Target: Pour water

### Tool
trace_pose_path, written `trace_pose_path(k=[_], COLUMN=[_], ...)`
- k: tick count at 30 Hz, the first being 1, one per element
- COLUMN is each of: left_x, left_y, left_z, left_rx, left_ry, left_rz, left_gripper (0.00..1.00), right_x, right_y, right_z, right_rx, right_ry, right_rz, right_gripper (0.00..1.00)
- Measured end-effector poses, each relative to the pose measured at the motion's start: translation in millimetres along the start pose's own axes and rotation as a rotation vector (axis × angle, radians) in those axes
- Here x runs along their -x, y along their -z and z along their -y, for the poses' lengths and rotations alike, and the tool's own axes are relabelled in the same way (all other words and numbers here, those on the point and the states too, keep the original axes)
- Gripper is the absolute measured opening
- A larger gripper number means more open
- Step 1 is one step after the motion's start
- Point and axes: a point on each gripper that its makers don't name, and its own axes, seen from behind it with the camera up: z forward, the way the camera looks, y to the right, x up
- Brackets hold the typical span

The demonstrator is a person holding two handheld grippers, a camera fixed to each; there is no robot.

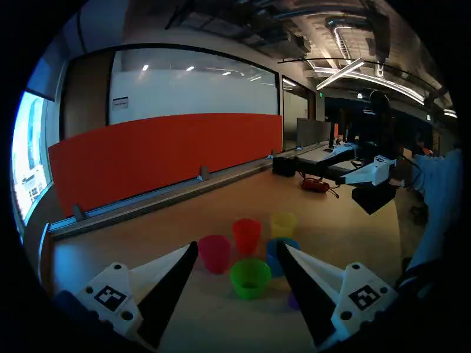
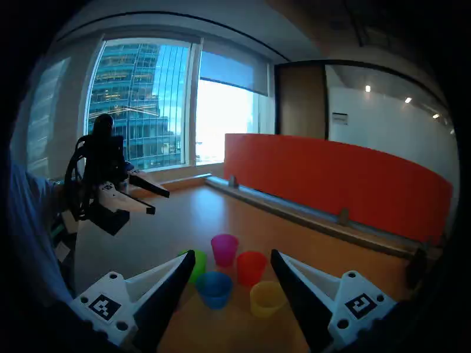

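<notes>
a small purple object [image 1: 292,301] showed as a mere sliver behind one finger of the left gripper [image 1: 236,245], and we could not tell what it was. the same finger covered part of the blue plastic cup [image 1: 271,260]. in the right gripper view a finger of the right gripper [image 2: 232,254] hid most of the green plastic cup [image 2: 199,263]. the person holding the tools was cut off at the edge; we made out a pale sleeve [image 1: 438,194].

five open cups stood upright in a tight cluster on the pale wooden table [image 1: 341,229], seen between the spread fingers in both views: the green one nearest the left gripper, the blue one just beside it, and a pink plastic cup [image 1: 215,253], a red plastic cup [image 1: 247,234] and a yellow plastic cup [image 1: 283,223] behind them. the green cup looked empty as far as we could see; whether the others held water we could not tell, their insides being turned from us or in shadow.

both grippers had their jaws wide apart and gripped nothing, each short of the cups and touching none. a long orange divider panel [image 1: 165,153] ran along the table's far edge.
</notes>
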Motion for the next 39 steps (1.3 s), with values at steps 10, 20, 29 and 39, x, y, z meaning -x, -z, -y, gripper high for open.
trace_pose_path(k=[10, 20, 29, 39], left_x=[36.1, 75.3, 103.5, 123.7], left_y=[-17.5, -31.5, -39.4, -48.8], left_z=[-4.7, -8.9, -12.4, -14.1], left_rx=[0.049, 0.083, 0.108, 0.137], left_ry=[0.006, 0.000, -0.012, -0.010], left_rz=[0.077, 0.162, 0.226, 0.274], left_gripper=[0.99, 0.99, 0.99, 0.99], right_x=[40.6, 73.3, 96.0, 120.0], right_y=[-14.8, -30.0, -42.5, -57.1], right_z=[6.0, 15.9, 22.1, 24.2], right_rx=[-0.046, -0.091, -0.119, -0.142], right_ry=[0.046, 0.062, 0.064, 0.069], right_rz=[0.083, 0.146, 0.188, 0.232], right_gripper=[0.99, 0.99, 0.99, 0.99])
